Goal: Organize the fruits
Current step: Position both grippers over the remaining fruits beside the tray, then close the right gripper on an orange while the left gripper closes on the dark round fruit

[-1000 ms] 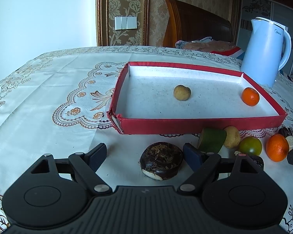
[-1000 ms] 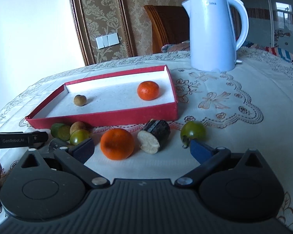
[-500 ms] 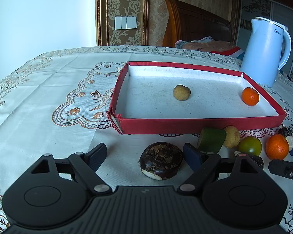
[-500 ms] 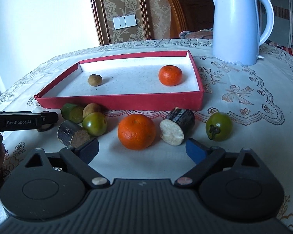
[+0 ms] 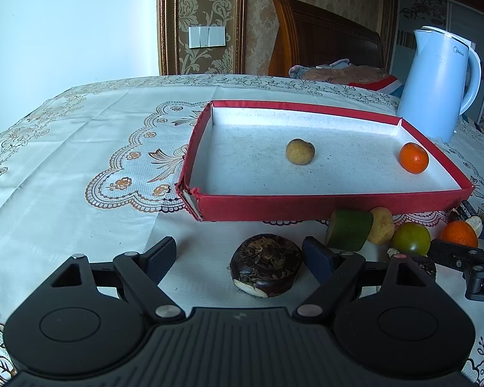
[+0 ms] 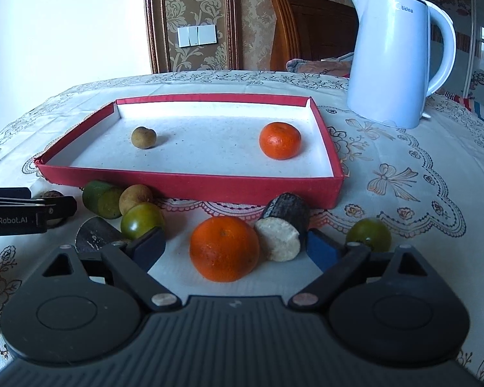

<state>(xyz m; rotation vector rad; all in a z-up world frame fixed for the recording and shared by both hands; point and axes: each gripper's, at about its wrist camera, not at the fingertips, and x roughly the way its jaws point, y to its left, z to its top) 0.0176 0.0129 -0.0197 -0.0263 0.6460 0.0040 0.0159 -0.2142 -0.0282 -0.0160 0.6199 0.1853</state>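
A red tray [image 5: 306, 208] [image 6: 190, 186] holds a small tan fruit [image 5: 300, 151] [image 6: 143, 137] and an orange [image 5: 413, 158] [image 6: 280, 140]. In front of it lie a loose orange [image 6: 224, 248] [image 5: 458, 233], a dark cut piece with a white face [image 6: 282, 230], green fruits [image 6: 142, 220] [image 6: 368, 234] [image 5: 411, 238], a green cut piece [image 5: 350, 229] and a tan fruit [image 5: 382, 225]. My right gripper [image 6: 232, 248] brackets the loose orange and the cut piece; its jaws are closing, pads apart from both. My left gripper [image 5: 242, 256] stands open around a dark round piece [image 5: 266, 264].
A white electric kettle [image 5: 438, 87] [image 6: 393, 54] stands behind the tray at the right. A lace tablecloth [image 5: 80, 161] covers the table. A wooden headboard [image 5: 322, 42] and a wall with a light switch [image 6: 196, 35] lie beyond the far edge.
The right gripper has slid toward the fruit row and levelled out, so the loose orange now sits between its narrowing fingers. It has entered the left wrist view. The left gripper stayed still.
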